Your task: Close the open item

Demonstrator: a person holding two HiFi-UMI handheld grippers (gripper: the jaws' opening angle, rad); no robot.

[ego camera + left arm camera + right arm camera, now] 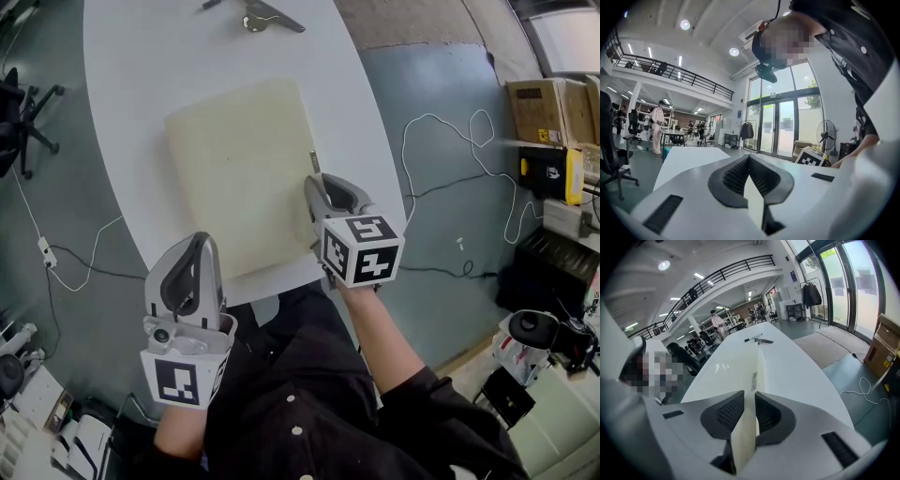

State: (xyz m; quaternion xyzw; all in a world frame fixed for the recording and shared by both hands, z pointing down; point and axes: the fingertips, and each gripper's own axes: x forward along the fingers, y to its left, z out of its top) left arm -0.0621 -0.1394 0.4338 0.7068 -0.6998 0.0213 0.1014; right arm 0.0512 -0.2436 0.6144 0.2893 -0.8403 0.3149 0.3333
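**Nearly flat: cream folder lying on the white counter, right jaws at its edge**

Between the jaws of the right gripper (746, 394) sits the near edge of a flat, cream-coloured folder (744, 432). The jaws stand only slightly apart, and as far as the right gripper view shows, they frame the edge without squeezing it. From the head view, this gripper (317, 187) is at the folder's right side near its front corner, pointing steeply down.

The jaws of the left gripper (749, 157) meet at their tips with nothing between them. That gripper (197, 242) is held off the counter's near edge, well apart from the folder.

The folder (239, 169) lies flat with its cover down, near the front of the oval white counter (159, 56). Nothing inside it can be seen. A small grey label (315, 161) sits on its right edge, and the right gripper view also shows the label (753, 380), but the print is too small to read.

A grey metal tool (267, 17) lies at the far end of the counter.

Brown cardboard boxes (539, 98) stand to the right beyond the counter, with a yellow and black box (551, 173) just beside them. Their contents are hidden and their markings are unreadable. A white cable (450, 141) loops across the grey floor.
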